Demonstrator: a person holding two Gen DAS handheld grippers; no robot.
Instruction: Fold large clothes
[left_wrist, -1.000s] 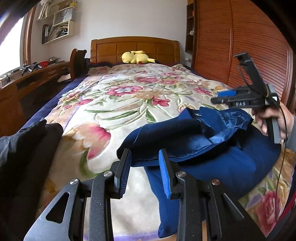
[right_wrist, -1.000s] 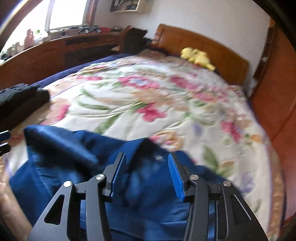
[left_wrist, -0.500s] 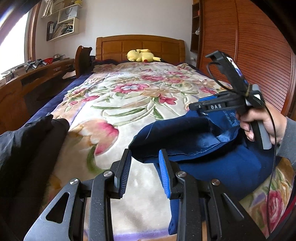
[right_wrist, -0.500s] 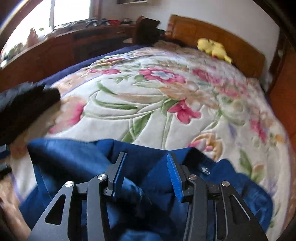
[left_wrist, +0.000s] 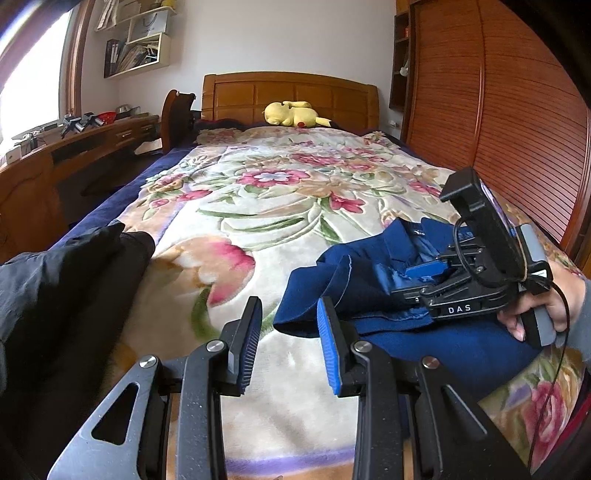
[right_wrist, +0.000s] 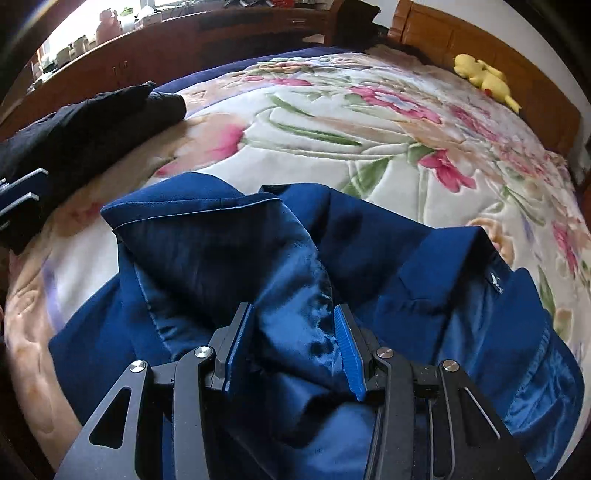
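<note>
Presently the right gripper (right_wrist: 293, 347), jaws open, straddles the blue jacket (right_wrist: 424, 280) lining for a fold; left gripper (left_wrist: 290, 343) open, empty.

**Black frames, blue pads, one grey sleeve**

Low in the left wrist view, the left hand-held gripper (left_wrist: 288, 349) has black fingers faced with ribbed blue pads, round silver screws at the joints and a triangular cut-out in the lower left arm. At the right edge, the right hand-held gripper (left_wrist: 428, 271) shows a black body marked "DAS" in white, a grey handle, a black box on top and a thin black cable looping down. The hand (left_wrist: 535, 314) around that handle emerges from a grey sleeve (left_wrist: 581, 325).
</note>
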